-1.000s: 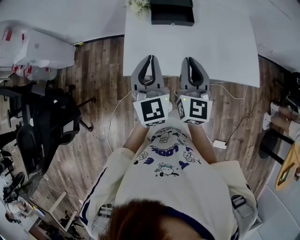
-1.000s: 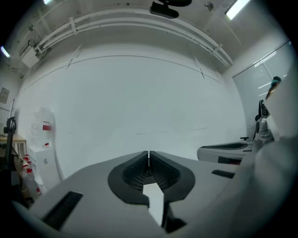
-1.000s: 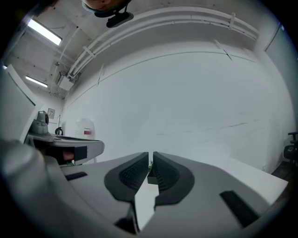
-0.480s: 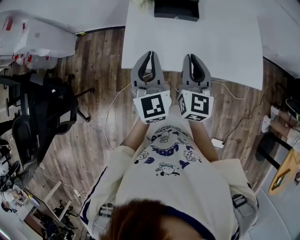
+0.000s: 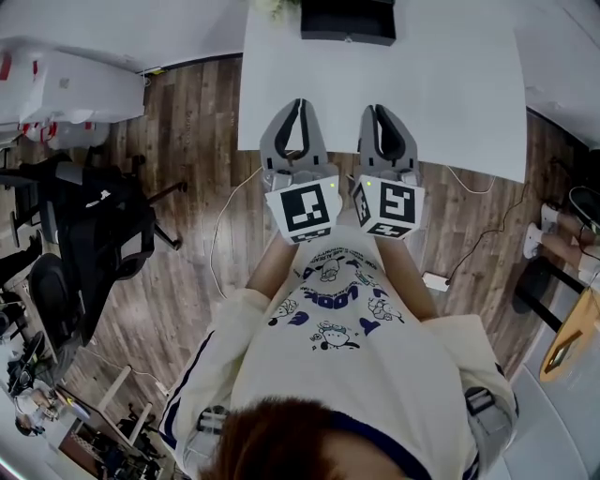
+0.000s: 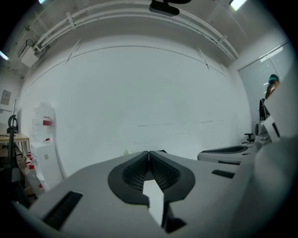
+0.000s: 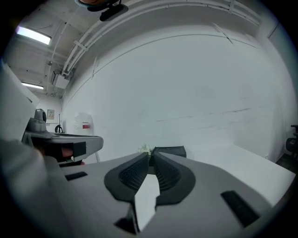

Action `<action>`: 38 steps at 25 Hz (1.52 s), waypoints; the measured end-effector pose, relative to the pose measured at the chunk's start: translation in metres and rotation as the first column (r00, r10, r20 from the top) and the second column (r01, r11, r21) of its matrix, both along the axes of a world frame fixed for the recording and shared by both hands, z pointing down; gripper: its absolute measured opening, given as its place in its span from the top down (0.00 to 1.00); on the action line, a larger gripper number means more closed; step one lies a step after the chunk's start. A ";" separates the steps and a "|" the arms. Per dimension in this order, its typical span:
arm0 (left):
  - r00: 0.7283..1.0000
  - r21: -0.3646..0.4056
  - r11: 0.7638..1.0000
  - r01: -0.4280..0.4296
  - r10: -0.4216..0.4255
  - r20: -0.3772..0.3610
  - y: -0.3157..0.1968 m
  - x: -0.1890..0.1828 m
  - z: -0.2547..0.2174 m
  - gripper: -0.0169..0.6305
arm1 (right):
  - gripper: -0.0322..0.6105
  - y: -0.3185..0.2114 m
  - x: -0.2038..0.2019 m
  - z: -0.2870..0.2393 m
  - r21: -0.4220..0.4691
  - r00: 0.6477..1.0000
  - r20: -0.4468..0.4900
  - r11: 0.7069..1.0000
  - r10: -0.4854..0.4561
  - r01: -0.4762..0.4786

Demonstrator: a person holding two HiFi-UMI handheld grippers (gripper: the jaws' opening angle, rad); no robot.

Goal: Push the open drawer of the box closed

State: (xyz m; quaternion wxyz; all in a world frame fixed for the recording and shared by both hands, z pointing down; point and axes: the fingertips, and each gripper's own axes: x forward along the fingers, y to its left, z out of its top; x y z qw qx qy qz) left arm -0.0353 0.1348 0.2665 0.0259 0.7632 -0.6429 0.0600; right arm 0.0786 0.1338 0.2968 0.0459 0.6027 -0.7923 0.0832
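Observation:
A black box (image 5: pixel 346 22) stands at the far edge of the white table (image 5: pixel 450 94); its drawer front faces me, and how far it stands out is hard to tell. In the right gripper view the box (image 7: pixel 170 151) shows just past the jaw tips. My left gripper (image 5: pixel 294 101) and right gripper (image 5: pixel 372 108) are held side by side over the table's near edge, well short of the box. Both are shut, jaw tips touching, with nothing between them. The left gripper (image 6: pixel 149 152) and the right gripper (image 7: pixel 150 154) both point toward the white wall.
A small plant (image 5: pixel 272 7) sits left of the box. Black office chairs (image 5: pixel 94 234) stand on the wood floor at the left. Cables and a power adapter (image 5: pixel 435 281) lie on the floor to the right. A white cabinet (image 5: pixel 66 89) is at the far left.
Both grippers have shifted slightly forward toward the table; the view has tilted a little. The jaws stay shut.

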 end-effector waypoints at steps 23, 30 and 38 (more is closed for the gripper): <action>0.995 -0.123 0.987 -0.103 0.103 -0.008 -0.155 0.006 0.051 0.94 | 0.88 -0.143 0.000 0.057 -0.144 0.998 -0.026 0.988 0.060 -0.063; 0.992 -0.162 0.979 -0.127 0.127 -0.011 -0.179 0.001 0.070 0.94 | 0.87 -0.167 -0.003 0.077 -0.188 0.997 -0.024 0.979 0.076 -0.080; 0.987 -0.228 0.961 -0.160 0.160 -0.018 -0.192 0.002 0.095 0.94 | 0.82 -0.184 -0.005 0.100 -0.242 0.996 -0.027 0.966 0.086 -0.090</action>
